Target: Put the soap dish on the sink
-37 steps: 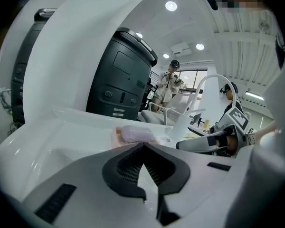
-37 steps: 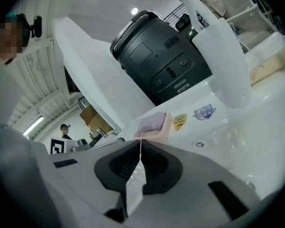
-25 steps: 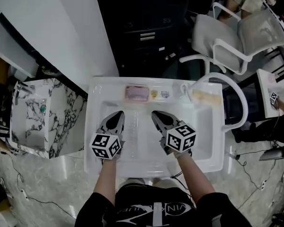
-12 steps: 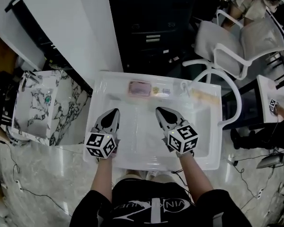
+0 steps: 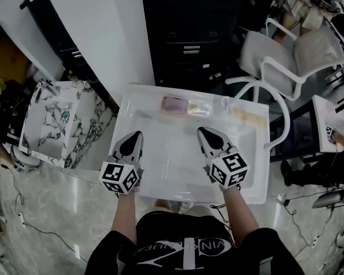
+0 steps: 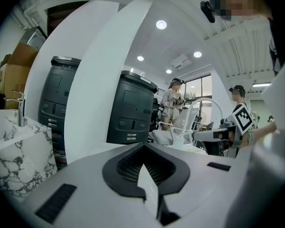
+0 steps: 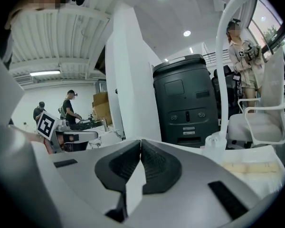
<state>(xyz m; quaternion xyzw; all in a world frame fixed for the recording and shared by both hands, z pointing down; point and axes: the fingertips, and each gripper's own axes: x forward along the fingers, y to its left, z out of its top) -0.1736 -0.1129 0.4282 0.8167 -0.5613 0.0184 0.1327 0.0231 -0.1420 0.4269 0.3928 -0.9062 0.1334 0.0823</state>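
Left tool (image 5: 138, 135) and right tool (image 5: 206, 132), each with its jaws pressed together on nothing, hang side by side over the basin of the white sink (image 5: 172, 171). Within the last second both have risen and eased back from the basin's far end, their tips still aimed toward the back ledge. The soap dish (image 5: 173, 104), a pinkish rectangle, lies flat on that ledge, well apart from either tool and just left of a couple of small pale items (image 5: 198, 109). It sits where it sat a second ago. Judged from that, the placing looks done: the dish is on the sink, nothing is gripped, and the hands appear to be pulling away. The dish's long axis runs along the ledge, from left to right across the person's view, parallel with the sink's back edge. Its short sides face the sink's two ends and its broad face is up.
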